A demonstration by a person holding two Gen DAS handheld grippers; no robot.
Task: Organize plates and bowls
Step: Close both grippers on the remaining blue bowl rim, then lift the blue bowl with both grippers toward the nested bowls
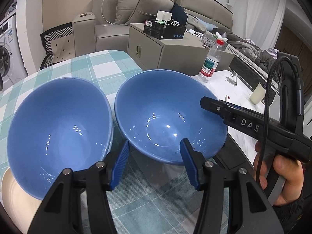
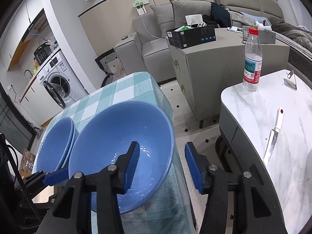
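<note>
Two blue bowls sit on the checked tablecloth (image 1: 93, 68). The left one (image 1: 58, 124) shows a double rim like a nested pair (image 2: 56, 148) and rests on a cream plate (image 1: 13, 191). The single right bowl (image 1: 165, 117) (image 2: 120, 152) stands by the table's right edge. My left gripper (image 1: 154, 156) is open astride that bowl's near rim, one pad outside the wall and one inside, with wide gaps. The right gripper (image 2: 161, 163), held by a hand (image 1: 282, 175), is open astride the bowl's right rim, its left pad inside and its right pad clear of the wall.
A low marble table (image 2: 253, 107) to the right carries a water bottle (image 2: 252, 58), a knife (image 2: 273, 142) and a white cup (image 1: 257, 93). A grey cabinet (image 2: 214, 62) and a sofa stand behind, with a washing machine (image 2: 56, 81) at far left. A floor gap separates the tables.
</note>
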